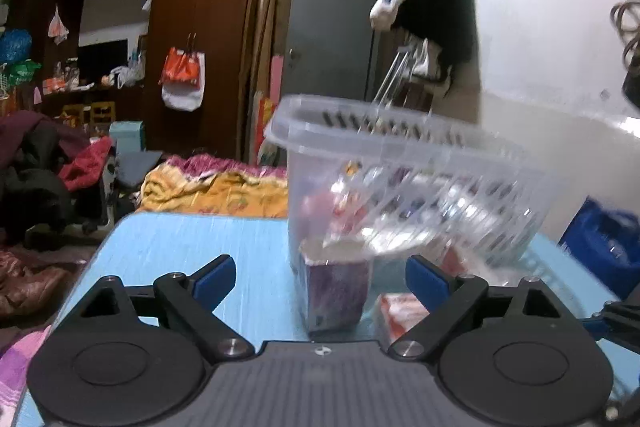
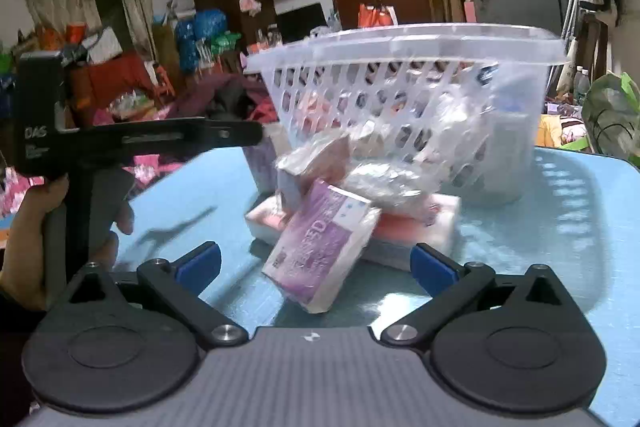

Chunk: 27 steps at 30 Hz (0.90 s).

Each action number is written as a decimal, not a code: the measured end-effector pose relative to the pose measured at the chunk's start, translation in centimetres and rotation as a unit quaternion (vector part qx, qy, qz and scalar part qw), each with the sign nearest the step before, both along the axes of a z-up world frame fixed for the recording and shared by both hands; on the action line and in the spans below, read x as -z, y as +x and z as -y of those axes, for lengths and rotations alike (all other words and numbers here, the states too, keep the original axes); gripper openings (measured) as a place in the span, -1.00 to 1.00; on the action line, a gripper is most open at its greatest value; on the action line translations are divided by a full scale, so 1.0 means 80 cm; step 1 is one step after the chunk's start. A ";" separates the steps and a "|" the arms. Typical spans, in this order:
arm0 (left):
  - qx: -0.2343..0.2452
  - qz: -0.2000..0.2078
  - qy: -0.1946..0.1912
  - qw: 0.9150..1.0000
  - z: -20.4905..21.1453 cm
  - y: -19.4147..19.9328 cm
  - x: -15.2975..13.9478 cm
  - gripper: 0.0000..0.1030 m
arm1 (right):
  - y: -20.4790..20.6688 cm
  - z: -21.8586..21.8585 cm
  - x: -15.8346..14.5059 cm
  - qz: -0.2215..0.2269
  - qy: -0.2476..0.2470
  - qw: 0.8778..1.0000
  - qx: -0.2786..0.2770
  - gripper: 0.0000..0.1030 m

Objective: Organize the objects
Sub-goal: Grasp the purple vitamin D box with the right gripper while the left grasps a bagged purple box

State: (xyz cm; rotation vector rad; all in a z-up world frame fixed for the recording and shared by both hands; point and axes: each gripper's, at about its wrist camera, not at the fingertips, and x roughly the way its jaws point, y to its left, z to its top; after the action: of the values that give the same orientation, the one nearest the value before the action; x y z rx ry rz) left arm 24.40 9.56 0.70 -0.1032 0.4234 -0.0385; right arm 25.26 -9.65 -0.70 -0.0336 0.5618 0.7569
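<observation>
A clear plastic basket sits tilted and blurred on the blue table. Packets lie under and in front of it. A purple tissue pack leans at the front, with a red-and-white pack and crinkly clear bags behind it. My left gripper is open, the purple pack just ahead between its blue fingertips, untouched. My right gripper is open wide, facing the same pack from another side. A hand holds the left gripper's body at the left.
The table's far edge borders a bed with yellow and pink bedding. A blue bag stands beyond the table's right side. A green plastic bag hangs at the right. Dark wardrobes and clutter fill the background.
</observation>
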 end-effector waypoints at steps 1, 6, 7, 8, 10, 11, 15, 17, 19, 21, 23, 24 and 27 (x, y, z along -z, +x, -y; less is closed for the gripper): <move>-0.002 -0.006 0.001 1.000 0.001 0.002 0.005 0.82 | 0.002 -0.006 0.003 -0.004 -0.006 1.000 -0.006 0.88; -0.012 -0.024 0.001 1.000 0.004 0.013 0.008 0.82 | 0.001 -0.008 0.014 -0.016 -0.010 1.000 -0.003 0.08; -0.012 -0.025 0.005 1.000 0.008 0.015 0.010 0.81 | 0.000 -0.003 0.013 -0.014 -0.004 1.000 -0.002 0.08; -0.016 -0.026 0.010 0.999 0.011 0.018 0.011 0.80 | -0.003 0.003 0.012 -0.008 -0.001 1.000 -0.001 0.08; -0.030 -0.030 0.022 0.999 0.019 0.022 0.013 0.72 | -0.017 0.016 0.018 0.009 0.004 1.000 0.007 0.07; -0.035 -0.035 0.027 0.998 0.023 0.025 0.016 0.44 | -0.023 0.025 0.017 0.012 0.009 1.000 0.013 0.07; -0.043 -0.050 0.022 0.998 0.023 0.029 0.020 -0.11 | -0.023 0.062 0.017 0.014 0.036 0.999 0.034 0.07; -0.047 -0.020 0.030 0.998 0.024 0.011 0.015 -0.11 | -0.024 0.075 0.020 0.015 0.058 0.998 0.034 0.07; -0.033 0.012 0.007 0.999 0.019 -0.012 0.011 -0.11 | -0.025 0.077 0.021 0.027 0.075 0.996 0.025 0.07; -0.012 0.038 -0.039 0.998 0.007 -0.036 0.010 -0.11 | -0.030 0.079 0.022 0.043 0.089 0.995 0.020 0.07; 0.005 0.063 -0.076 0.995 -0.003 -0.056 0.011 -0.11 | -0.032 0.080 0.021 0.056 0.093 0.994 0.031 0.07; 0.009 0.069 -0.088 0.994 -0.007 -0.061 0.011 -0.11 | -0.034 0.079 0.022 0.059 0.093 0.993 0.031 0.07; 0.015 0.080 -0.108 0.991 -0.014 -0.068 0.014 -0.11 | -0.038 0.076 0.021 0.067 0.087 0.993 0.034 0.06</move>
State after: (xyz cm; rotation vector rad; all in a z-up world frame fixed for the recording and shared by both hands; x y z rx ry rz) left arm 18.97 10.67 -0.40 -0.3052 0.2595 -0.1226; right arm 22.24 -15.70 -2.42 0.0946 0.3669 0.7285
